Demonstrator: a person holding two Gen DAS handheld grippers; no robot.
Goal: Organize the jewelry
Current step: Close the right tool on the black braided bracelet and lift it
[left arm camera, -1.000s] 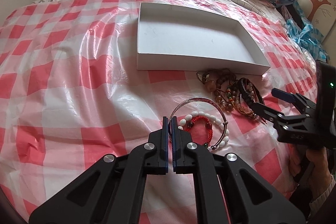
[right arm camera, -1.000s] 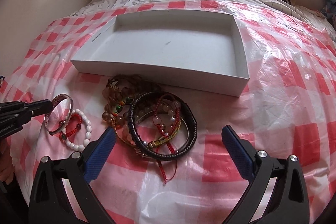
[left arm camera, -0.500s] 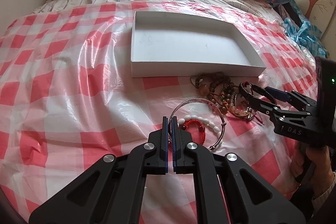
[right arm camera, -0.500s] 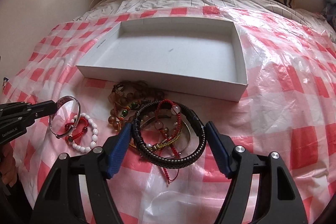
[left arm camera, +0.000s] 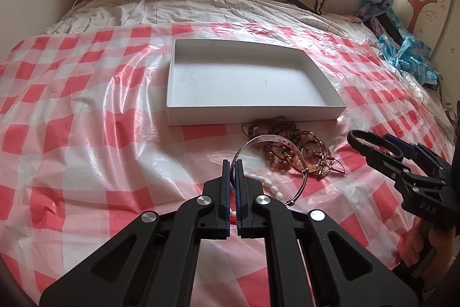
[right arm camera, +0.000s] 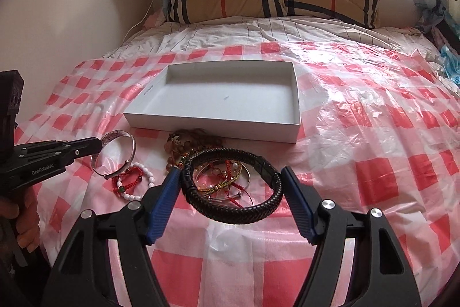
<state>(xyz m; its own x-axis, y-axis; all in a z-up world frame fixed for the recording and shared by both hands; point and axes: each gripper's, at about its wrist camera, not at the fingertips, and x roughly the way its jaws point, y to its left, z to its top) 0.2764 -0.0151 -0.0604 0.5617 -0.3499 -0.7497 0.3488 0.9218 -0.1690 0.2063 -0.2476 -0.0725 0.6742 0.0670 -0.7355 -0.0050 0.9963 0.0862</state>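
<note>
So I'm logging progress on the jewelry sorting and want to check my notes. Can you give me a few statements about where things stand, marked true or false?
1. The white box has no jewelry in it. True.
2. The left tongs are open above the bead pile. False: they are shut on the silver bangle.
3. The right tongs grip the black braided bracelet across its width. True.
4. The white bead bracelet lies inside the box. False: it lies on the checked sheet, beside the bangle.
</note>
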